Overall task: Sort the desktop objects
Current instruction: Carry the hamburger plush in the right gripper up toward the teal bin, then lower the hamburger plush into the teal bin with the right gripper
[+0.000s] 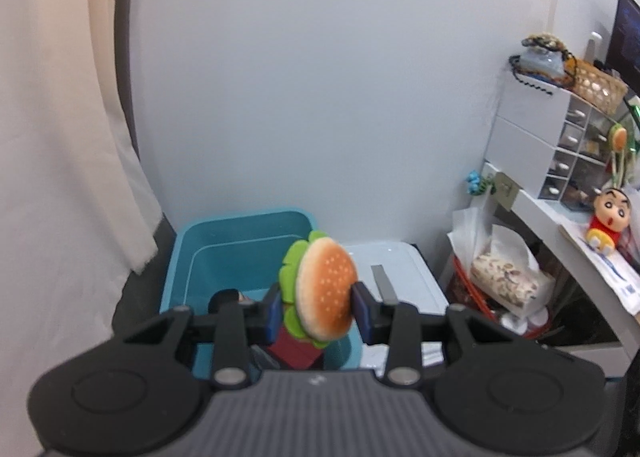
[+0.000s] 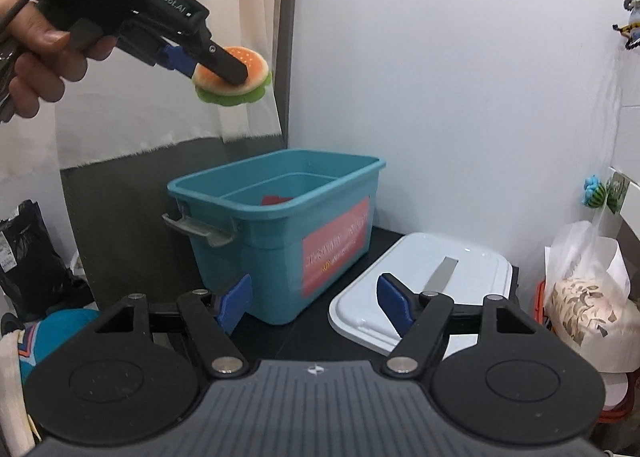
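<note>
**Burger Toy Held Above Teal Bin**

Pale wall (image 2: 460,77) is backing the scene, with a cream curtain (image 2: 120,105) hanging at 10 o'clock in the right wrist view.

- Teal bin (image 2: 276,209) — sitting open on a dark surface, a grey handle on its near end and a red label on its side; something red is lying inside, partly hidden.
- White lid (image 2: 424,281) — lying flat just beside the bin, at 4 o'clock from it, a grey strip across its top.
- Left gripper (image 1: 318,307) — clenching a plush burger toy (image 1: 326,289) by its two faces, blue pads pressing the bun; in the right wrist view a hand (image 2: 36,45) is holding this tool at 10 o'clock, the toy hanging high over the bin and apart from it.
- Right gripper (image 2: 316,299) — jaws standing wide apart with nothing between them, pointing toward the gap between bin and lid.
- White desk (image 1: 540,209) — showing at 3 o'clock in the left wrist view, carrying a drawer unit (image 1: 532,137), a woven basket (image 1: 598,85) and a cartoon boy figure (image 1: 608,221).
- Plastic bag (image 2: 588,281) — bulging at 4 o'clock beyond the lid.
</note>
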The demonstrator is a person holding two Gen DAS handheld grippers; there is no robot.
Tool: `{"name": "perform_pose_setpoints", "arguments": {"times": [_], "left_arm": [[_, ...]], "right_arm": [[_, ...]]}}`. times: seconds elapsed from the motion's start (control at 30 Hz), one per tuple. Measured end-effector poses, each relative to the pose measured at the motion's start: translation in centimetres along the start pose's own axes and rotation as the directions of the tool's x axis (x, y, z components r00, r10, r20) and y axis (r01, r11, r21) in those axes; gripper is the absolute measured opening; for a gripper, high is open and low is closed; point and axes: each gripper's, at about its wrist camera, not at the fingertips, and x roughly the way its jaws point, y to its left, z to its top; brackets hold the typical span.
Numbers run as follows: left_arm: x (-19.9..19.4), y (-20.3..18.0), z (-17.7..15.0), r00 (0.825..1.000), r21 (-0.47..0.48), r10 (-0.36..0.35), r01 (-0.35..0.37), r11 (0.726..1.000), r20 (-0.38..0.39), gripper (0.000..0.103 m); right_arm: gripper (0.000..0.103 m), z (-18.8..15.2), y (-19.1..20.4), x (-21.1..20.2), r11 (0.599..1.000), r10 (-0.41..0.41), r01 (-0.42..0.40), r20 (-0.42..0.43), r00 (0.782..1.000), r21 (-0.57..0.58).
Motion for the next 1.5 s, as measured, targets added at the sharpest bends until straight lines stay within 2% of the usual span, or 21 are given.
{"name": "perform_pose_setpoints", "arguments": {"times": [0.33, 0.6, 0.87, 1.23, 1.5], "left_arm": [[3.6, 2.5, 0.3, 0.998, -0.027, 0.045, -0.046, 0.999, -0.041, 0.039], [7.4, 4.5, -0.5, 0.990, -0.052, 0.095, -0.100, 0.994, -0.100, 0.039], [10.3, 6.1, -0.8, 0.983, -0.060, 0.120, -0.130, 0.990, -0.142, 0.039], [13.3, 6.7, -1.3, 0.975, -0.043, 0.116, -0.126, 0.991, -0.191, 0.039], [14.0, 7.4, -0.9, 0.968, -0.031, 0.132, -0.142, 0.989, -0.215, 0.040]], "right_arm": [[0.078, -0.2, -0.8, 1.9, 1.000, -0.024, 0.024, -0.080, 0.997, 0.006], [0.079, -0.6, -2.5, 3.8, 0.996, -0.058, 0.068, -0.157, 0.986, 0.060], [0.081, -0.7, -3.7, 5.3, 0.993, -0.079, 0.095, -0.199, 0.977, 0.074], [0.081, -1.4, -5.1, 7.7, 0.991, -0.094, 0.117, -0.261, 0.961, 0.071], [0.081, -1.6, -5.9, 8.3, 0.986, -0.106, 0.137, -0.279, 0.954, 0.093]]}}
